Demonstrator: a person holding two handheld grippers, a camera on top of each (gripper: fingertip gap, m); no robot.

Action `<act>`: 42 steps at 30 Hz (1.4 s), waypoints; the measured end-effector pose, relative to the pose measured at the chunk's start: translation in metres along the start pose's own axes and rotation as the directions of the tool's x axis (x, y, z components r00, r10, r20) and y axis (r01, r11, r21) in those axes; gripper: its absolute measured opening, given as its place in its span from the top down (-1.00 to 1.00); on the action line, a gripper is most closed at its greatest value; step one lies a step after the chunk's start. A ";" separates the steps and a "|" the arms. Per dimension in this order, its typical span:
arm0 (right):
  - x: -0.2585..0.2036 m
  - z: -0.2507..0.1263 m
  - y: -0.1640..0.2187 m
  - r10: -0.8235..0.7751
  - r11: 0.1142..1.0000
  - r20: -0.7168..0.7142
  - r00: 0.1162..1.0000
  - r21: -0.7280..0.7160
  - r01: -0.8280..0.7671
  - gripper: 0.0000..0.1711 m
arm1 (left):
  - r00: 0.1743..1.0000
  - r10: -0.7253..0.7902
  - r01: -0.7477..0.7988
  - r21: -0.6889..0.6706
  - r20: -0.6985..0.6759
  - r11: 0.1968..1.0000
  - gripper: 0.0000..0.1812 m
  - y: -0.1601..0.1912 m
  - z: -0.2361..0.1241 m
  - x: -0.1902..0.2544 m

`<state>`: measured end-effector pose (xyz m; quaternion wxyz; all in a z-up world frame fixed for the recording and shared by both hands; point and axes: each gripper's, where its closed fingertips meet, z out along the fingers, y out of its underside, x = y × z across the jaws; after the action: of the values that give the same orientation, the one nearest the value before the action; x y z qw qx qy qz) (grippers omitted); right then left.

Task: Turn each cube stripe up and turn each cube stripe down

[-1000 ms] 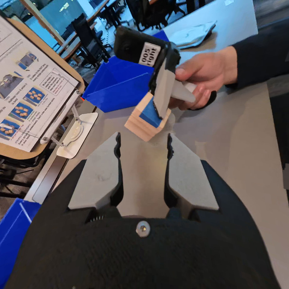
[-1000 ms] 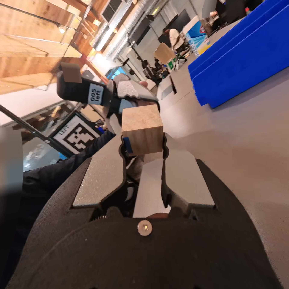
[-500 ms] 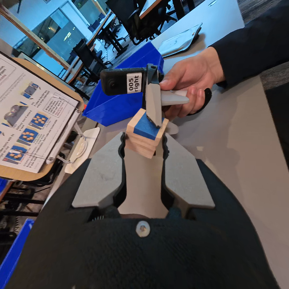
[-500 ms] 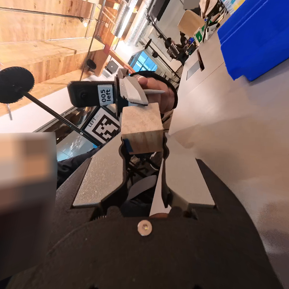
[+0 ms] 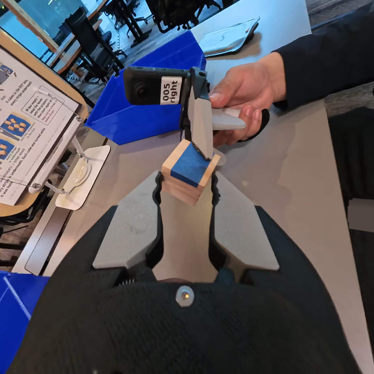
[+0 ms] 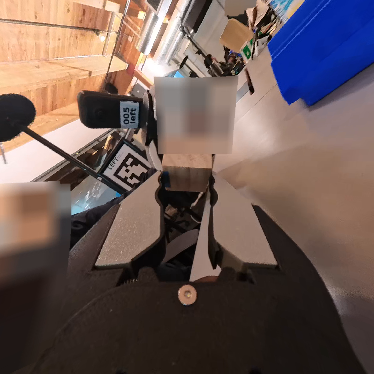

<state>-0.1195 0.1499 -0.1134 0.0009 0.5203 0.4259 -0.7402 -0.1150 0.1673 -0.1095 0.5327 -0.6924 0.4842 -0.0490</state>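
Note:
A wooden cube (image 5: 182,192) with a blue stripe (image 5: 188,168) on its top face is held above the grey table (image 5: 283,202). My right gripper (image 5: 210,159) comes down on it from above, held by a hand, and is shut on it. My left gripper (image 5: 186,178) comes from the near side, its fingertips against the cube's left and right sides. In the right wrist view the cube (image 6: 188,178) sits between my right gripper's (image 6: 186,178) tips, blue edge at the left. One finger (image 6: 154,155) of the left gripper touches the cube's far left corner; the rest is hidden by a mosaic patch.
A blue bin (image 5: 145,113) stands on the table behind the cube and also shows in the right wrist view (image 6: 323,50). An instruction sheet on a stand (image 5: 30,125) with a white foot (image 5: 81,172) is at the left edge. Another blue bin (image 5: 12,303) is at the lower left.
My left gripper moved in from open and apart to closed around the cube's sides. The right gripper turned the cube so the blue stripe faces up and has kept hold of it.

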 end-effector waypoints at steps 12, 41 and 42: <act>0.018 -0.006 -0.013 -0.384 0.920 -0.330 0.862 -0.057 0.388 0.32 | 0.904 -0.423 0.427 0.073 -0.060 0.901 0.47 0.025 -0.021 -0.032; 0.012 0.009 -0.001 -0.891 0.360 -0.430 0.144 -0.480 0.800 0.09 | 0.307 -0.802 0.884 -0.157 -0.513 0.439 0.47 0.019 -0.010 0.010; 0.011 0.011 0.000 -0.898 0.336 -0.425 0.116 -0.490 0.804 0.12 | 0.306 -0.804 0.882 -0.165 -0.510 0.441 0.47 0.019 -0.009 0.012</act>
<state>-0.1331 0.1481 -0.1206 -0.5309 0.3942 0.6659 -0.3455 -0.1259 0.1531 -0.1258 0.3228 -0.7589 0.1671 -0.5403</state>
